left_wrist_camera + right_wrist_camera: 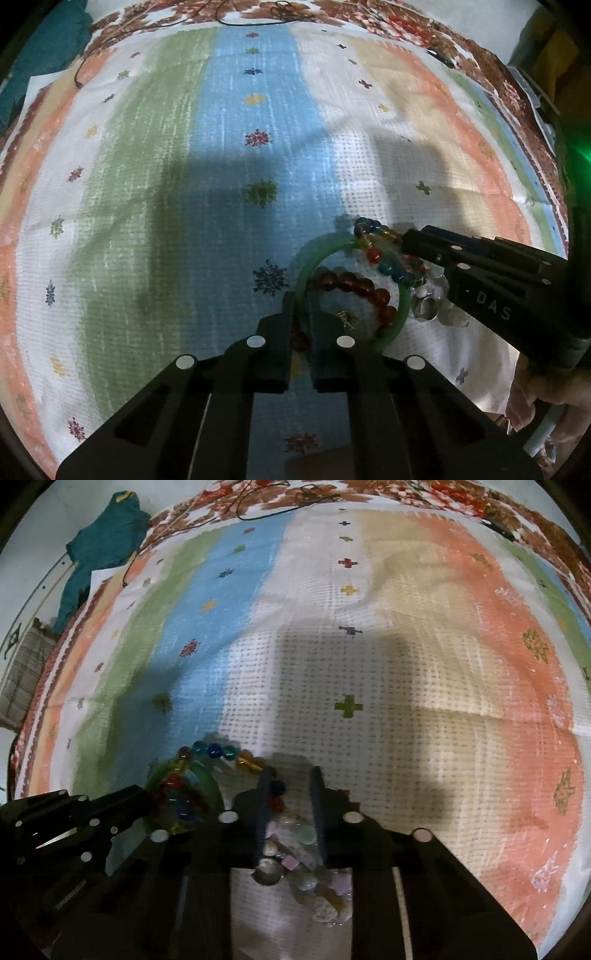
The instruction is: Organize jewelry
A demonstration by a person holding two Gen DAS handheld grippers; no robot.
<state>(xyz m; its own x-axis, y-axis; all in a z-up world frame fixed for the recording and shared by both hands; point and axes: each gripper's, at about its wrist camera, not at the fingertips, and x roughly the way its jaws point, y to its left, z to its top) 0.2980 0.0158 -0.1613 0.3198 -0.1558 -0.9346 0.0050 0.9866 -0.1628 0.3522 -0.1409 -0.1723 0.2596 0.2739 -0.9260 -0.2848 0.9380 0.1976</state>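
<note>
A pile of jewelry lies on a striped cloth (229, 155). It holds a green bangle (403, 301), a dark red bead bracelet (354, 282), a multicolour bead bracelet (375, 254) and a pale stone bracelet (306, 882). My left gripper (301, 306) has its fingers closed on the green bangle's left rim, with red beads between them. My right gripper (290, 779) is open, its fingers on either side of the pale stone bracelet and next to the multicolour beads (221, 751). The right gripper also shows in the left wrist view (408, 242).
The striped cloth (406, 664) lies over a floral-edged covering (369, 11). A thin dark cord (255, 22) lies at the far edge. A teal cloth (99, 542) lies at the far left.
</note>
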